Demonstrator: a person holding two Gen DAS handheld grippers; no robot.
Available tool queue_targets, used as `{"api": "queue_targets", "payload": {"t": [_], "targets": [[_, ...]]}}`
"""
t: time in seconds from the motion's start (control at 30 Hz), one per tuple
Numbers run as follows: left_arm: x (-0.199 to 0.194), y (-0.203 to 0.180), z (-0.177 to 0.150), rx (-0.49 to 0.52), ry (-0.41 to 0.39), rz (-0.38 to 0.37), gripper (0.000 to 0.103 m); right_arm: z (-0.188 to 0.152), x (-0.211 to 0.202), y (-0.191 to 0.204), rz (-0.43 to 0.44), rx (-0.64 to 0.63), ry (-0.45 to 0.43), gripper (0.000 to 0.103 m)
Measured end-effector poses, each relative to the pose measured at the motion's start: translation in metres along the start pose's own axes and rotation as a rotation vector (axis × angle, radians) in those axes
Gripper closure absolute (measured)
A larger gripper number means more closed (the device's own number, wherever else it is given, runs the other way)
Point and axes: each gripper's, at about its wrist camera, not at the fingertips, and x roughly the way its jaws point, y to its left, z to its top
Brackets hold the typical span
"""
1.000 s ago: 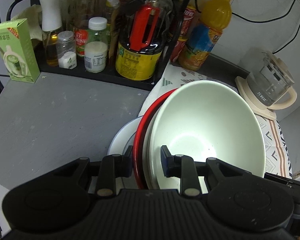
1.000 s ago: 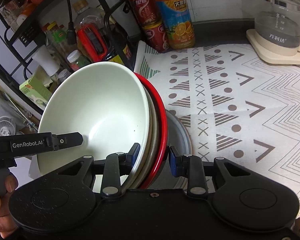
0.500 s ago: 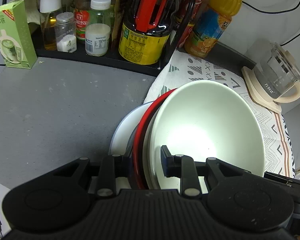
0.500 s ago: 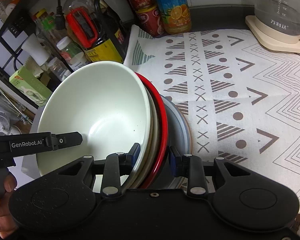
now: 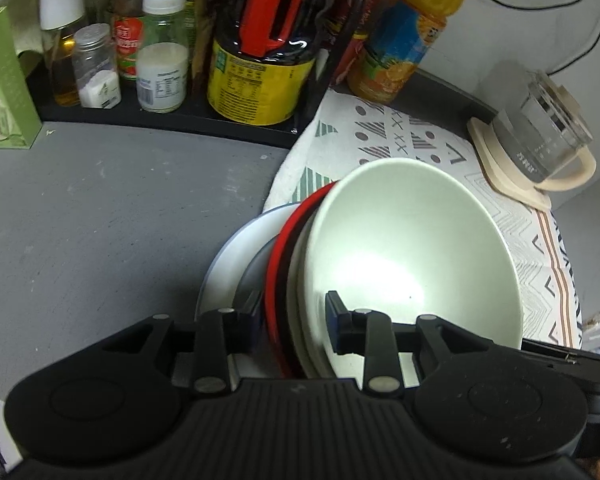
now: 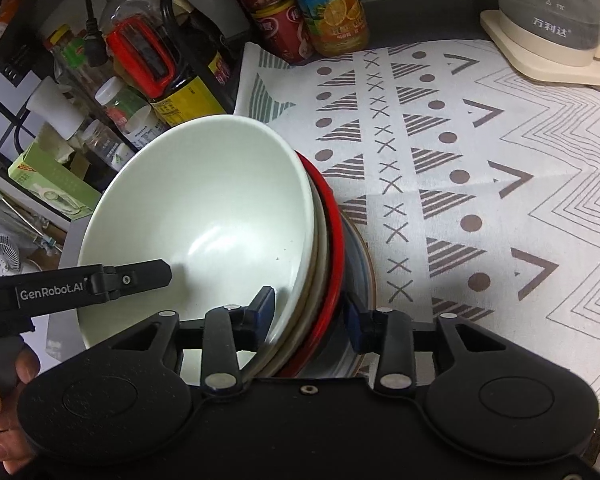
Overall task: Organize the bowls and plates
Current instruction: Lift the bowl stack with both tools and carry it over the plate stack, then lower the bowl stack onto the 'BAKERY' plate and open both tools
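A nested stack has a white bowl (image 5: 412, 248) (image 6: 204, 208) on top, a cream one under it, then a red rim (image 5: 276, 260) (image 6: 336, 240). It sits in a grey dish on a pale plate (image 5: 236, 248) (image 6: 364, 264) at the patterned cloth's left edge. My left gripper (image 5: 292, 316) straddles the near rims, one pad inside the white bowl. Its jaws are opening, with a thin gap beside the red rim. My right gripper (image 6: 308, 308) straddles the same rims on the opposite side. Its jaws are opening too, and its pads stand off the rims.
A black rack (image 5: 172, 120) of sauce bottles and jars stands behind the stack, with a green box (image 5: 0, 92) at its left. An orange juice bottle (image 5: 400, 48) and a glass kettle (image 5: 540, 140) stand at the back of the cloth (image 6: 460, 160). A hand (image 6: 0, 420) holds the left gripper.
Both grippers sank toward the counter with the stack, and the rack now fills more of both views. Both pairs of jaws have widened a little around the rims.
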Motion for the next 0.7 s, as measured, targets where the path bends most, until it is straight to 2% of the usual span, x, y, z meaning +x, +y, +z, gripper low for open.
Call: {"api": "queue_targets", "payload": {"t": [0.1, 0.2, 0.37, 0.53, 0.7], "targets": [[0.003, -0.003, 0.003, 0.023, 0.011, -0.003, 0.067, 0.0, 0.0, -0.004, 0.018, 0.022, -0.008, 0.064], [0.004, -0.003, 0.007, 0.047, 0.01, -0.023, 0.057, -0.001, -0.001, -0.003, 0.01, 0.026, -0.023, 0.062], [0.008, -0.001, 0.014, 0.111, 0.025, -0.02, 0.031, -0.004, -0.008, 0.0, 0.018, 0.068, -0.087, 0.043], [0.006, 0.002, 0.024, 0.168, 0.024, -0.03, 0.025, -0.002, -0.018, -0.001, -0.018, 0.096, -0.162, 0.029], [-0.004, -0.002, 0.033, 0.209, -0.024, -0.08, 0.019, -0.004, -0.037, -0.006, -0.047, 0.116, -0.255, 0.012]]}}
